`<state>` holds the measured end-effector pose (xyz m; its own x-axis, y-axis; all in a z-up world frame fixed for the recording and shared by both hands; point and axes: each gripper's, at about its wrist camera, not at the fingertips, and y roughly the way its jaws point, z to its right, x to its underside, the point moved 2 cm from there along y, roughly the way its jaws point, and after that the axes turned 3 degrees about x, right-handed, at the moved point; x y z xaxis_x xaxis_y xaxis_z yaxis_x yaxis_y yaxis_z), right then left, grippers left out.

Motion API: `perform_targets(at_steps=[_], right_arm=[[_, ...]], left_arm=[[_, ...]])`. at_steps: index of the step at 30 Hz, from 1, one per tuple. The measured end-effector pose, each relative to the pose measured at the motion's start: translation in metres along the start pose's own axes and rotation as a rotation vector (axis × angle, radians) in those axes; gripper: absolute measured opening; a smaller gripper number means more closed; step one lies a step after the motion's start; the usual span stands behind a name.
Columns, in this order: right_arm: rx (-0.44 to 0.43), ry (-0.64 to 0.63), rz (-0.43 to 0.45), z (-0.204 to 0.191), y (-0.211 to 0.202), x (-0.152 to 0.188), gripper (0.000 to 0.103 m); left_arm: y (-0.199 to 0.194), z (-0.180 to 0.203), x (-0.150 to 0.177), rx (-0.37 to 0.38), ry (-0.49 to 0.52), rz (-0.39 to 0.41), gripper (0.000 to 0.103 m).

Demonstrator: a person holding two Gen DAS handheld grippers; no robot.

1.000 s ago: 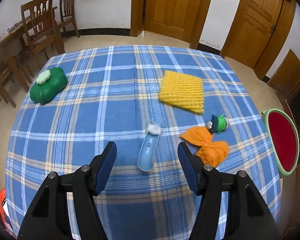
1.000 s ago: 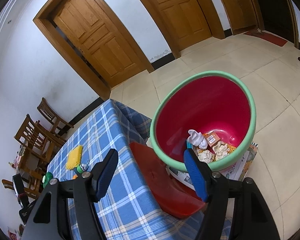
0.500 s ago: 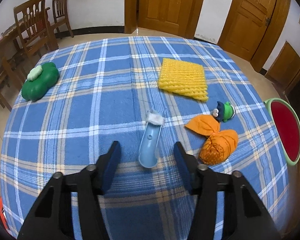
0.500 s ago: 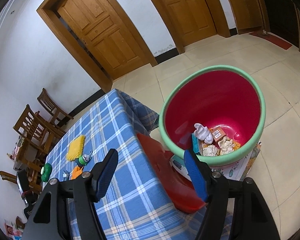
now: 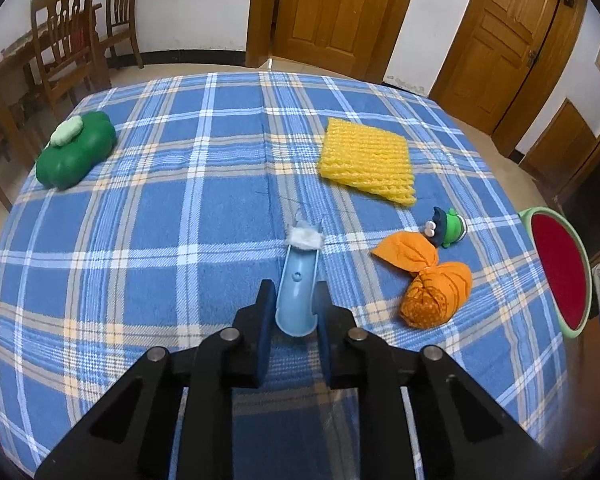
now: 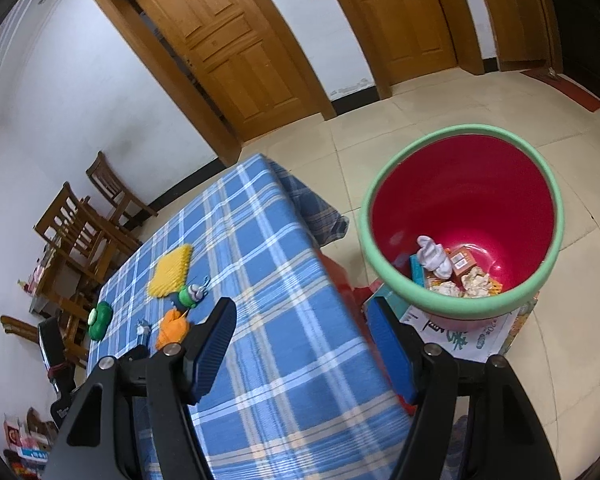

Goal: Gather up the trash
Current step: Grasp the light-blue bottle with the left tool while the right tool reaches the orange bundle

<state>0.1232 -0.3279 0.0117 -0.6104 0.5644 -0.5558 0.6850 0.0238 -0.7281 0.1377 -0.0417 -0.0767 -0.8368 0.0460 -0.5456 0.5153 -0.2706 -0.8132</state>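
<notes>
Clamped on the near end of a pale blue plastic trough-shaped scoop (image 5: 298,296), the left gripper (image 5: 294,312) has just finished closing, its dark blue pads pressed against the scoop's two side walls. That scoop lies on the blue plaid tablecloth (image 5: 148,220) with its long axis running almost straight away from the gripper, a white wad of tissue (image 5: 304,237) stuck at its far end (so the load hangs well ahead of the grip). Off to the right stands the red plastic bin with a green rim (image 5: 560,272), past the table's edge, with a knotted orange cloth bundle (image 5: 432,284) and a small green frog toy (image 5: 446,227) between scoop and bin. Carrying the scoop there would mean a lift and a swing rightward over those two, I judge. The right gripper (image 6: 304,344) holds nothing, jaws wide, hovering above the table corner nearest the bin (image 6: 464,220), which already has crumpled paper and small cartons in it.
</notes>
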Motion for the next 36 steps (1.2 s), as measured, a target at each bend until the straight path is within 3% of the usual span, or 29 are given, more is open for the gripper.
perform_targets(at_steps=[19,36], right_arm=[[-0.051,-0.192,-0.073,-0.085,0.026,0.01,0.071],[-0.049,-0.377,-0.171,-0.153,0.09,0.038,0.071]], left_arm=[[-0.046,-0.04,-0.002,0.031,-0.127,0.091,0.019],[-0.051,-0.077,0.007,0.018,-0.22,0.106,0.019]])
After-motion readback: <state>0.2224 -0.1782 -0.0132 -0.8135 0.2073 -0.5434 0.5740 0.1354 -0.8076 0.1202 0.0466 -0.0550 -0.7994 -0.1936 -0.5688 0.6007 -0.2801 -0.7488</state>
